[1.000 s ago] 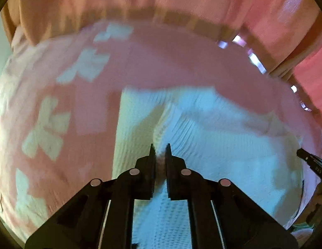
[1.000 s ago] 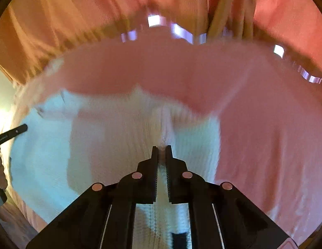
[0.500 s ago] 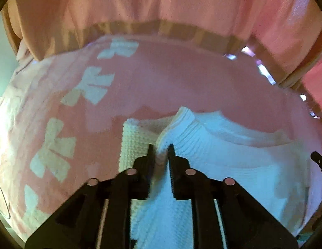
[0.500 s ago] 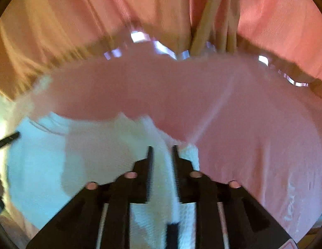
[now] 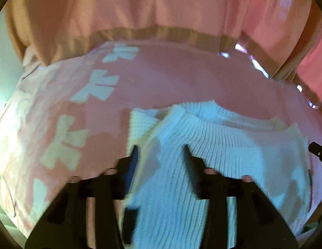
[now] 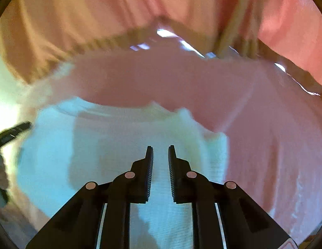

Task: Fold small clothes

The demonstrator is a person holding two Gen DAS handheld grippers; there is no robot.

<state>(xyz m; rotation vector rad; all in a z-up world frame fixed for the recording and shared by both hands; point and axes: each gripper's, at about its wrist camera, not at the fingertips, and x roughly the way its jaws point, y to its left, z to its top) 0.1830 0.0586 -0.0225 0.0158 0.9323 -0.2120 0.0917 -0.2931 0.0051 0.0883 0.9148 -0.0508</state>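
Note:
A white knitted garment (image 5: 223, 145) lies folded on a pink cloth (image 5: 181, 78), its ribbed edge toward the far side. My left gripper (image 5: 161, 151) hovers low over its left part. The jaws are opening wide and the knit lies loose between them, with no pad pressing on it. My right gripper (image 6: 160, 148) hangs over the garment (image 6: 111, 137) near its right edge. Its jaws are closing but a narrow gap still shows between them, with the fabric lying flat beneath. Each view catches the other gripper's tip at its edge.
The pink cloth carries a row of cream bow shapes (image 5: 94, 87) on the left. A pink curtain with a striped hem (image 5: 161, 33) hangs behind the surface. Bright gaps (image 6: 167, 33) show under it.
Both grippers were shut on the white knit a second ago. The left has let go and spread wide; the right has parted to a narrow gap. The ribbed edge now lies folded over.

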